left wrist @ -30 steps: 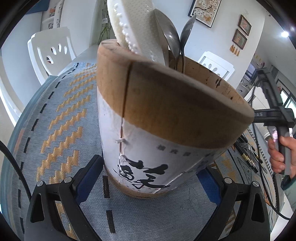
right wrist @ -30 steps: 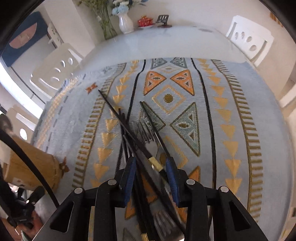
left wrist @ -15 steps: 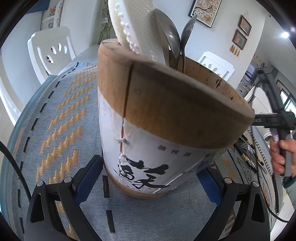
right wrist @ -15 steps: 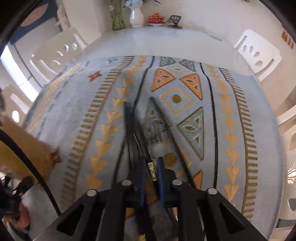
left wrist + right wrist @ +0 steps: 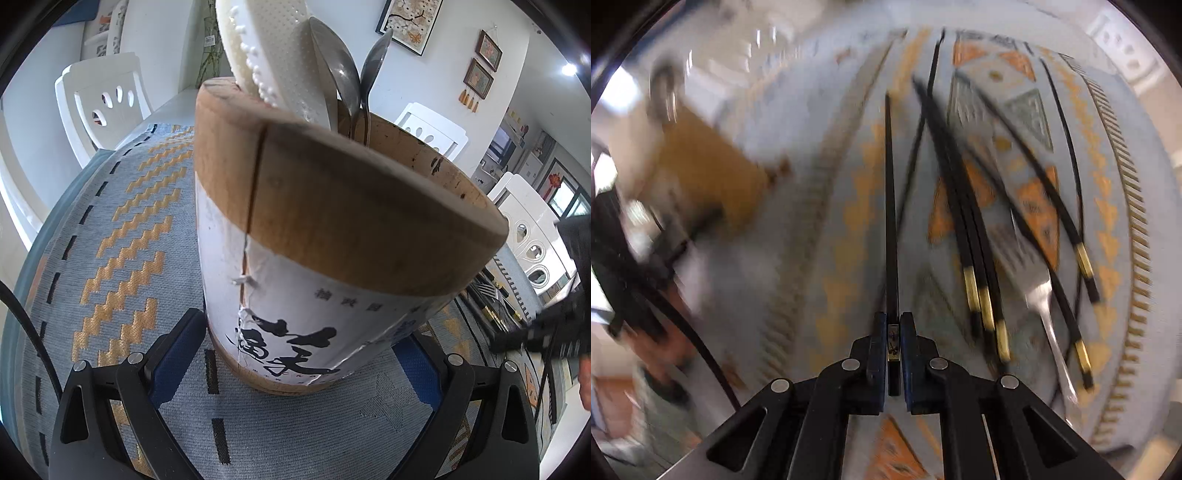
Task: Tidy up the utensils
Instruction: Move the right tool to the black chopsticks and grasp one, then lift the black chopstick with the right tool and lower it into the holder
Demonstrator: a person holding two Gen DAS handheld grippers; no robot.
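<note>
Black chopstick (image 5: pixel 891 206) clamped upright-forward; wooden holder (image 5: pixel 332 236) stands holding spoons (image 5: pixel 341 79).

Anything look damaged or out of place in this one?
Yes. The wooden utensil holder has a vertical crack down its side, and its white label is torn along that crack. Black chopsticks and a fork lie scattered, crossing each other, on the tablecloth.

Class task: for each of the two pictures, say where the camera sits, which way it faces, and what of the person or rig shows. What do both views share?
Left wrist: on the left gripper, facing the wooden holder between its fingers.
Right wrist: on the right gripper, looking steeply down at the tablecloth, shut on one chopstick; other chopsticks and a fork lie right.
Shared: holder, tablecloth.
</note>
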